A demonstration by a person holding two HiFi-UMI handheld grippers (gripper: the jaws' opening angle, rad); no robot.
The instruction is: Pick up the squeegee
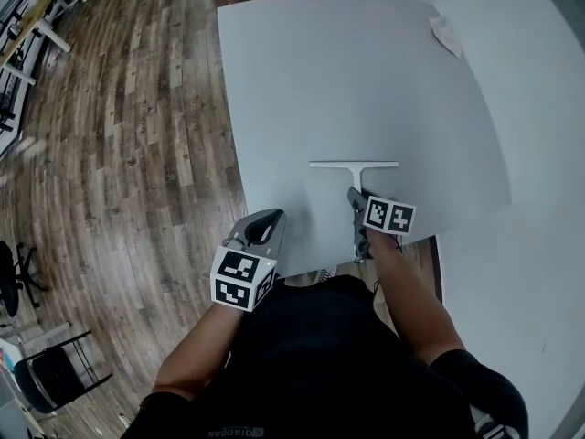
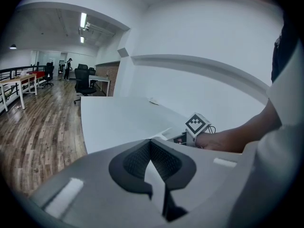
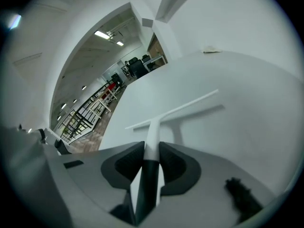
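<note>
A white T-shaped squeegee [image 1: 355, 165] is near the front edge of the white table [image 1: 366, 80]. My right gripper [image 1: 357, 199] is shut on its handle. In the right gripper view the handle runs between the dark pads [image 3: 124, 164]. The blade [image 3: 176, 109] stands crosswise beyond them, and its shadow on the tabletop is offset from it, so it sits slightly off the surface. My left gripper [image 1: 266, 221] hovers at the table's front left edge, well left of the squeegee. Its jaws meet with nothing between them [image 2: 151, 144].
A crumpled white cloth [image 1: 448, 33] lies at the table's far right corner. Wooden floor [image 1: 119, 135] spreads to the left, with chairs [image 1: 46, 364] at the lower left. A white wall [image 1: 539, 108] runs along the right side of the table.
</note>
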